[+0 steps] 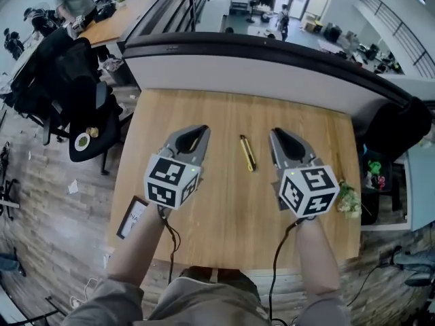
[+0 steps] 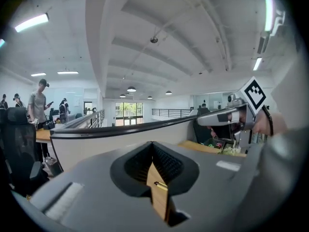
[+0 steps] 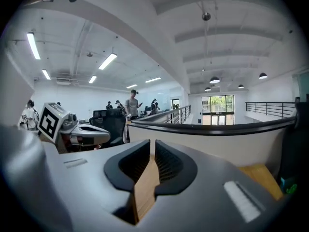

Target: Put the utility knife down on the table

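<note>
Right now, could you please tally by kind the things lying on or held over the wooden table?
Utility knife: 1
Grippers: 2, the left gripper and the right gripper, both empty
Dark-framed card at the left edge: 1
Green sprig at the right edge: 1
Total: 5

I stand at a wooden table (image 1: 224, 216) in an open-plan office: black swivel chairs (image 1: 68, 73), shared desks (image 1: 126, 15), strip lights (image 3: 108, 61), a mezzanine railing (image 1: 187, 2).
</note>
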`<state>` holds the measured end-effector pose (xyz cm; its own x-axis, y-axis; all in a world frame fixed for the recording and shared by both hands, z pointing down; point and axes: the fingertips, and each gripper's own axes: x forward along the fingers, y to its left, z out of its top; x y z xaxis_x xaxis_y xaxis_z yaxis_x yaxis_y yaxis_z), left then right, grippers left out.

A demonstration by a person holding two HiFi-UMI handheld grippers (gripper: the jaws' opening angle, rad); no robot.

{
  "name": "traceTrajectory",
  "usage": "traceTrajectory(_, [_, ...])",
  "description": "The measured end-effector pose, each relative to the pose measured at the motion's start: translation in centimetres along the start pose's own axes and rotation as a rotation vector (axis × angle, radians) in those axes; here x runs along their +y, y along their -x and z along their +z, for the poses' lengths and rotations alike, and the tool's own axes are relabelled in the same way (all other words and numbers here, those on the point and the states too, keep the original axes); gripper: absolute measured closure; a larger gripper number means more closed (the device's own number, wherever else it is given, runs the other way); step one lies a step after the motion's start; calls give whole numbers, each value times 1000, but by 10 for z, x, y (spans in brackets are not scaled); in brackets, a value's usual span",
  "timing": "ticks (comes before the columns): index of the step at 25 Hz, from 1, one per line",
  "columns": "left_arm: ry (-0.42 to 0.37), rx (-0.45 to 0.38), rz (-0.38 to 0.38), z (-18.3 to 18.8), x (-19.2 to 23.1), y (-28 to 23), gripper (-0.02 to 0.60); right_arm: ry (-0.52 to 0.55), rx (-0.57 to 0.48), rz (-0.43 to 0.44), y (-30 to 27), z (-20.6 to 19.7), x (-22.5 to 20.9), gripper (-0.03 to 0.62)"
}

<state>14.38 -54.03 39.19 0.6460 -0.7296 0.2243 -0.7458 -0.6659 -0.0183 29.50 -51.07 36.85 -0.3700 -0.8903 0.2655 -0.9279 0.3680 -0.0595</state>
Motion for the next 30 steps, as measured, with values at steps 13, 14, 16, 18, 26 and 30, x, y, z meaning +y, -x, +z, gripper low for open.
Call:
traceTrajectory(13, [10,-57,-20,20,-47,107,580,-25,-115,44,128,20,77,551])
traceTrajectory(14, [16,-56,-26,19,-52,113,580,-27,-109,47,136,17,81,553])
traceTrajectory(16, [20,-57,-44,20,-64,126,580,-49,-96,61,150,10,89,557])
traceTrajectory(18, [17,-67,-61,24,-75,137,580,-64,-86,69,163,5,96,559])
traceTrajectory(26, [42,-64,-82,21,-96,158,580,-109,-50,74,189,-18,112,562])
traceTrajectory(30, [26,-67,-86,23,-102,157,580,-100,-42,61,192,-23,109,562])
